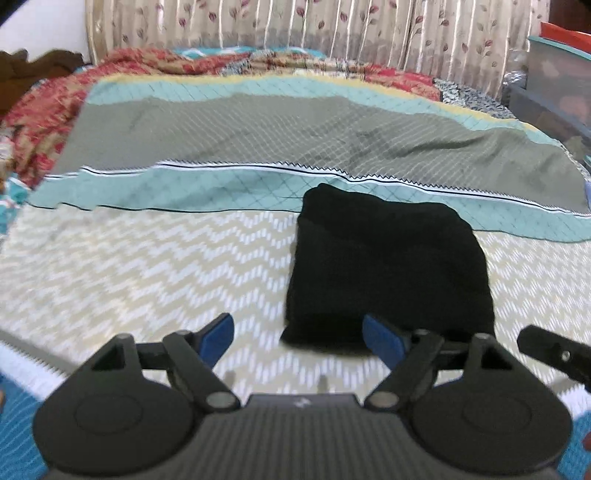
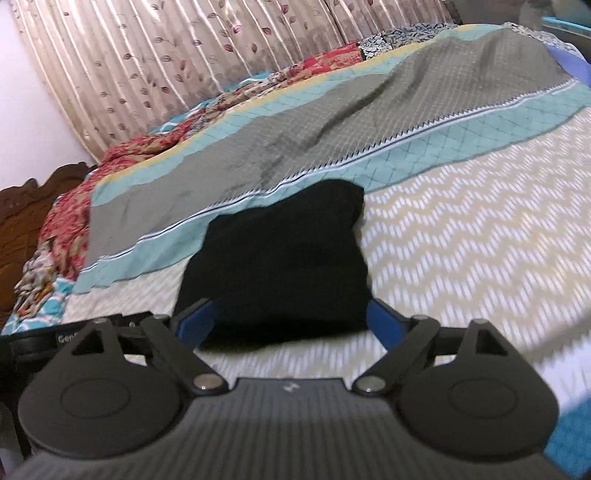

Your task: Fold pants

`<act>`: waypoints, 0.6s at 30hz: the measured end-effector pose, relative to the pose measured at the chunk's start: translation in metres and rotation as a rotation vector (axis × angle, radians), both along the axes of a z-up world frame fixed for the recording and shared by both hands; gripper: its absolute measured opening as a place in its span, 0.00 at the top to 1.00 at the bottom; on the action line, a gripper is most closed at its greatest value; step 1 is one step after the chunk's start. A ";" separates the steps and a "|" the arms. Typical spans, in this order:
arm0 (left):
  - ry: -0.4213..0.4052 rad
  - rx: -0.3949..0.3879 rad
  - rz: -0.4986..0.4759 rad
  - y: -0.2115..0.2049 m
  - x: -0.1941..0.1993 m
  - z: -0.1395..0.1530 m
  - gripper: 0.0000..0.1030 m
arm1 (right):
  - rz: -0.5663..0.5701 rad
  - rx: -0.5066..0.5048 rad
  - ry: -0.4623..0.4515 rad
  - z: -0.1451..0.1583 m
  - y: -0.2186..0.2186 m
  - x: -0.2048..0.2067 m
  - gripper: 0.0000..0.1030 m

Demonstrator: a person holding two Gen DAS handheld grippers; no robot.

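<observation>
The black pants (image 1: pixel 388 269) lie folded into a compact rectangle on the zigzag-patterned bedsheet (image 1: pixel 147 266); they also show in the right wrist view (image 2: pixel 280 258). My left gripper (image 1: pixel 299 338) is open and empty, just short of the bundle's near left corner. My right gripper (image 2: pixel 288 319) is open and empty, its blue fingers standing either side of the bundle's near edge, above the sheet. A part of the right gripper shows at the right edge of the left wrist view (image 1: pixel 554 354).
A grey and teal quilted blanket (image 1: pixel 295 140) lies spread behind the pants. A red floral cloth (image 1: pixel 55 107) is bunched at the back and left. Curtains (image 1: pixel 295 26) hang behind the bed. Plastic storage boxes (image 1: pixel 554 85) stand at the right. A dark wooden headboard (image 2: pixel 22 229) is at the left.
</observation>
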State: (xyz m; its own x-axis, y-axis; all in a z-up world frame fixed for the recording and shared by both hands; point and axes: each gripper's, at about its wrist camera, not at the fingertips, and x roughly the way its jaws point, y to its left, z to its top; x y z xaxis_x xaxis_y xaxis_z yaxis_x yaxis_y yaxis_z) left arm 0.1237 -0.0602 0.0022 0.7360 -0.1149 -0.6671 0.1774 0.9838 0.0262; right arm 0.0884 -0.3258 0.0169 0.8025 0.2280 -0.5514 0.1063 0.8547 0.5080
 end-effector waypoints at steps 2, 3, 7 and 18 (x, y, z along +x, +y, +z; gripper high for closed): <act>-0.013 0.005 0.008 0.006 -0.023 0.007 0.18 | -0.004 0.004 -0.003 0.002 0.009 -0.015 0.08; -0.016 0.007 0.011 0.008 -0.032 0.008 0.17 | -0.001 -0.001 0.000 0.003 0.014 -0.023 0.07; -0.037 0.030 0.017 0.015 -0.071 0.016 0.12 | 0.014 -0.003 0.027 0.005 0.028 -0.048 0.07; -0.074 0.085 -0.013 0.024 -0.131 0.017 0.00 | 0.129 -0.031 0.193 0.007 0.065 -0.092 0.00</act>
State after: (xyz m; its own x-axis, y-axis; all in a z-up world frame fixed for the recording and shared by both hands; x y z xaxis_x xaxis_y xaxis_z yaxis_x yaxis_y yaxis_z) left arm -0.0076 -0.0366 0.0193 0.7826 -0.0700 -0.6186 0.1844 0.9751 0.1229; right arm -0.0039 -0.2609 0.0236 0.6467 0.3021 -0.7004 0.0881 0.8825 0.4620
